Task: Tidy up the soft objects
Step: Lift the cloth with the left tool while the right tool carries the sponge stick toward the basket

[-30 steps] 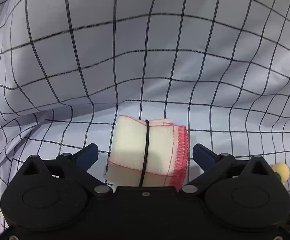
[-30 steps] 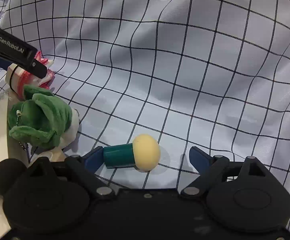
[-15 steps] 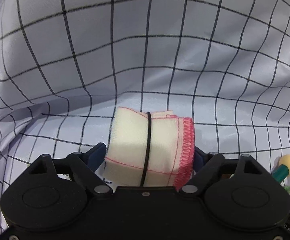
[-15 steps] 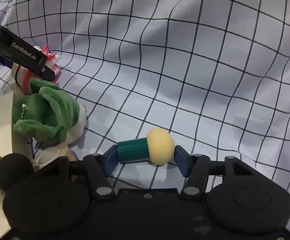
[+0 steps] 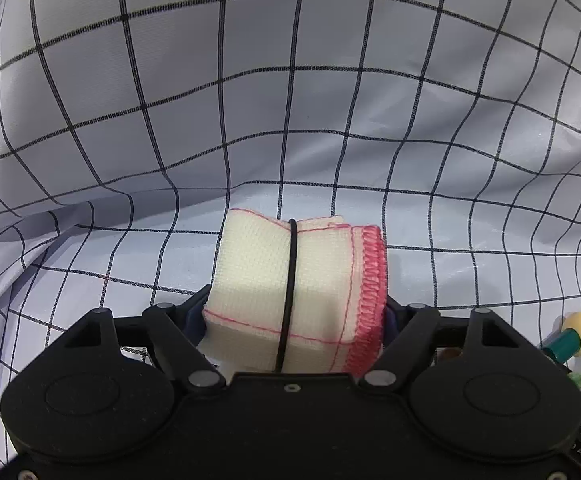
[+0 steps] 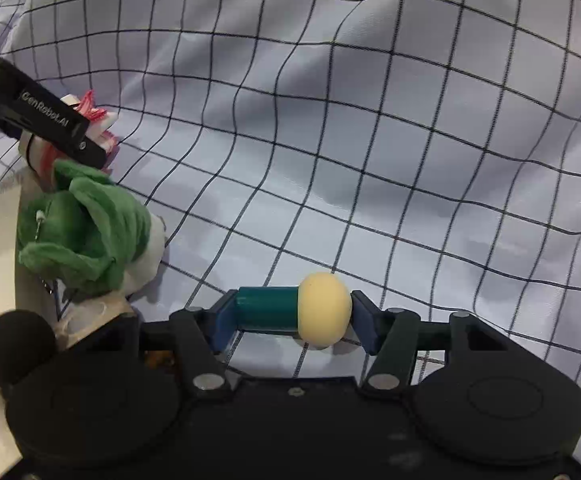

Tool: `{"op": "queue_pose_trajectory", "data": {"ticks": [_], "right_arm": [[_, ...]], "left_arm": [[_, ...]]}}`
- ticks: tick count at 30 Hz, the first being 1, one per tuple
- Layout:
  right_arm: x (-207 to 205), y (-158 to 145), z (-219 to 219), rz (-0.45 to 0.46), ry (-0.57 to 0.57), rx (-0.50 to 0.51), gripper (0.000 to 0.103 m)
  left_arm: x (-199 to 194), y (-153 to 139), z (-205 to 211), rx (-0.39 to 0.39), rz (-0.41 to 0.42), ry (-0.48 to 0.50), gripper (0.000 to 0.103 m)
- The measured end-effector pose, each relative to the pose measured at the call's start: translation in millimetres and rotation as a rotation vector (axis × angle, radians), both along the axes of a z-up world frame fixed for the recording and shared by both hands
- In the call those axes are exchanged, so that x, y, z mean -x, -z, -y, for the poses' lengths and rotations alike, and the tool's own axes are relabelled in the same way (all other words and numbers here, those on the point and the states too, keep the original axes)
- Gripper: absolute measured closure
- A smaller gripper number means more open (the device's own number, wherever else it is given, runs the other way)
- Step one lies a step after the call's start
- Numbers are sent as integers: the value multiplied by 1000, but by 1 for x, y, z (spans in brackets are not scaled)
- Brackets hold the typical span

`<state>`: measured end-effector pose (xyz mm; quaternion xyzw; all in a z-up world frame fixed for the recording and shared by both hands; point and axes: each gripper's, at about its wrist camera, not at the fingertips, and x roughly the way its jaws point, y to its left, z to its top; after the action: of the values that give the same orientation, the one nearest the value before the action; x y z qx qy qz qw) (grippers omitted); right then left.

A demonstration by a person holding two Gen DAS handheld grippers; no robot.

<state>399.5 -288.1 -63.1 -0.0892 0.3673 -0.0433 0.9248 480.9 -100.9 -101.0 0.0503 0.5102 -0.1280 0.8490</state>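
Inventory: one folded cream cloth bundle with pink stitched edging [image 5: 296, 288], bound by one black elastic band [image 5: 288, 292]; one teal-stemmed toy mushroom with a cream cap [image 6: 294, 310]; one green plush toy [image 6: 84, 236]; one white grid-checked fabric sheet [image 5: 290, 100] under everything.

Left gripper [image 5: 294, 316], lower centre of the left wrist view: jaws closed against both sides of the cloth bundle, which sits between them; the fingertips are mostly hidden behind it.

Right gripper [image 6: 292, 320], lower centre of the right wrist view: blue pads pressed on the mushroom's stem end and cap, the toy lying crosswise between them.

Plush toy lies at mid left of the right wrist view, near the left gripper's arm. One black round object [image 6: 18, 346] at lower left is hard to make out.
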Motion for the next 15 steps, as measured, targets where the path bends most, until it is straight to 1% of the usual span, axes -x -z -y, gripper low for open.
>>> {"op": "queue_pose_trajectory", "data": {"ticks": [4, 9, 12, 15], "right_arm": [[4, -10, 0, 32, 35, 0, 46], [19, -35, 1, 79, 83, -22, 46], [36, -51, 1, 105, 104, -45, 46], [57, -63, -5, 113, 114, -53, 46]], "left_arm": [[3, -14, -7, 25, 19, -18, 30], [13, -41, -17, 56, 56, -33, 30], [27, -64, -24, 67, 78, -51, 30], [52, -84, -33, 76, 96, -59, 30]]}}
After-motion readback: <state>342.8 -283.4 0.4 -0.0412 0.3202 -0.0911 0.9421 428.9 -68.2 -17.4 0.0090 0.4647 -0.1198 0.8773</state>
